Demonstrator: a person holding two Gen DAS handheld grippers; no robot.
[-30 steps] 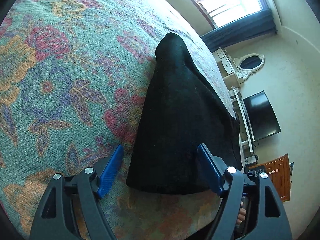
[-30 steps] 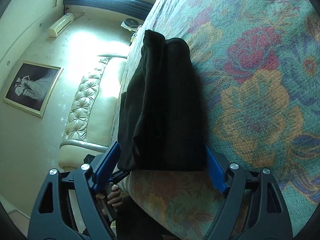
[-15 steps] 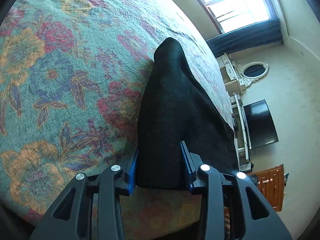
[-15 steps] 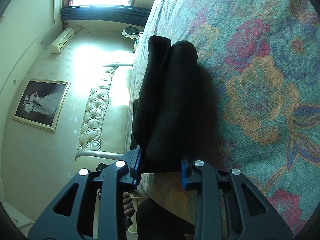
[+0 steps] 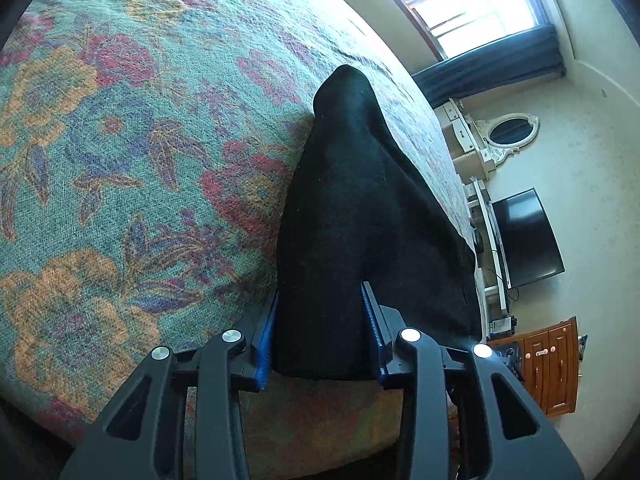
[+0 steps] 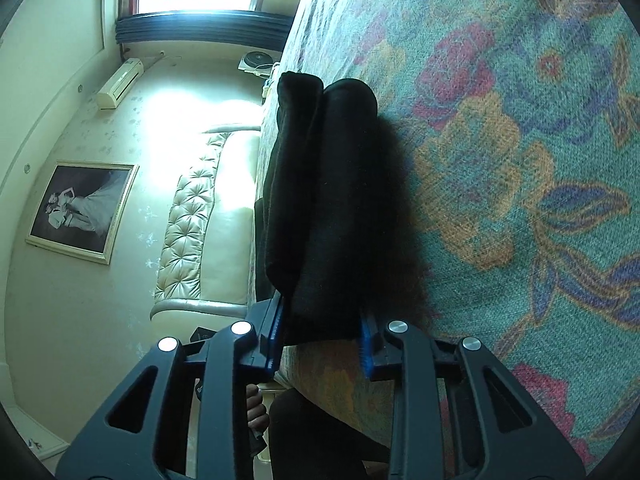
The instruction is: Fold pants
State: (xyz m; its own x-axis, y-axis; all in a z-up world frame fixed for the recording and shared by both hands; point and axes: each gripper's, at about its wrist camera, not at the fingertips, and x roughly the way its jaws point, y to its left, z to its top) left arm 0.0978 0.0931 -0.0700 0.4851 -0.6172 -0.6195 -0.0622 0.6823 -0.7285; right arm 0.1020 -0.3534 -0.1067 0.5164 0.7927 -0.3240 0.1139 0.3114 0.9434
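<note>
Black folded pants (image 5: 356,216) lie on a floral bedspread (image 5: 120,160) near the bed's front edge. My left gripper (image 5: 320,336) is shut on the near edge of the pants, blue pads pressing the cloth from both sides. In the right wrist view the same pants (image 6: 328,200) show as stacked layers, and my right gripper (image 6: 320,340) is shut on their near end. The cloth bunches up between each pair of pads. The far end of the pants rests on the bed.
The bedspread (image 6: 520,160) spreads wide beside the pants. Past the bed stand a dresser with an oval mirror (image 5: 512,132), a dark TV (image 5: 528,236) and a wooden cabinet (image 5: 552,368). A tufted headboard (image 6: 188,232) and a framed picture (image 6: 80,208) fill the other wall.
Both grippers went from wide open around the pants' near edge to shut on it, bunching the cloth between the pads. The right gripper rolled slightly.
</note>
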